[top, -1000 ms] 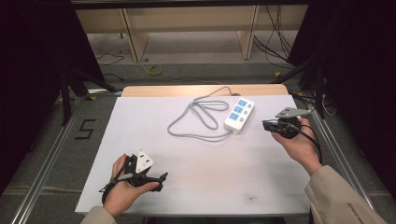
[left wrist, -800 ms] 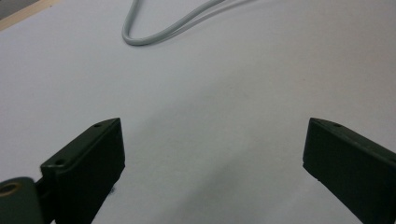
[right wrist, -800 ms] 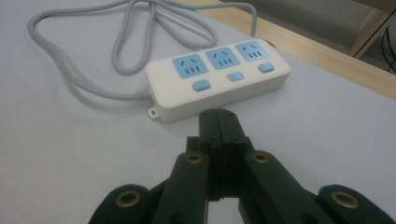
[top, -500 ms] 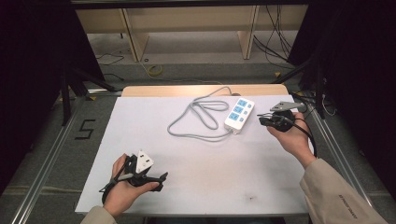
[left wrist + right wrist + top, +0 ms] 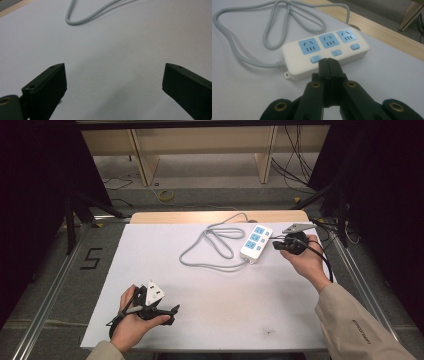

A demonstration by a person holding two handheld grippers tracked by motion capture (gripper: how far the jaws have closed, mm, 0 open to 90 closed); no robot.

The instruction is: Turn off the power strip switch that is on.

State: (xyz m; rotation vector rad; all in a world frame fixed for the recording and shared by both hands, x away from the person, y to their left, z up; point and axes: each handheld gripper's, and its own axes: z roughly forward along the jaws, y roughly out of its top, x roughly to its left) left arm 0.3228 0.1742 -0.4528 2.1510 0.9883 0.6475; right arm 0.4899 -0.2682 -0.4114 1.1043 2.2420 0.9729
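Note:
A white power strip (image 5: 256, 243) with three blue sockets and three blue switches lies at the far right of the white tabletop (image 5: 225, 305). Its grey cable (image 5: 210, 245) loops to the left. My right gripper (image 5: 276, 245) is shut with nothing between its jaws, and sits just right of the strip. In the right gripper view the shut tips (image 5: 328, 61) are at the strip's (image 5: 297, 66) front edge, beside the nearest blue switch (image 5: 315, 59); I cannot tell whether they touch. My left gripper (image 5: 172, 315) rests near the front left, open. Its jaws (image 5: 113, 72) stand wide over bare table, with the cable (image 5: 82, 18) far ahead.
A wooden board (image 5: 215, 216) borders the table's far edge. Metal rails run along both sides, and a "5" mark (image 5: 91, 258) is on the floor at the left. Wooden shelf legs and loose wires stand behind the table.
The right gripper has moved left and slightly away from the person, up to the power strip. The left hand and gripper have stayed where they were.

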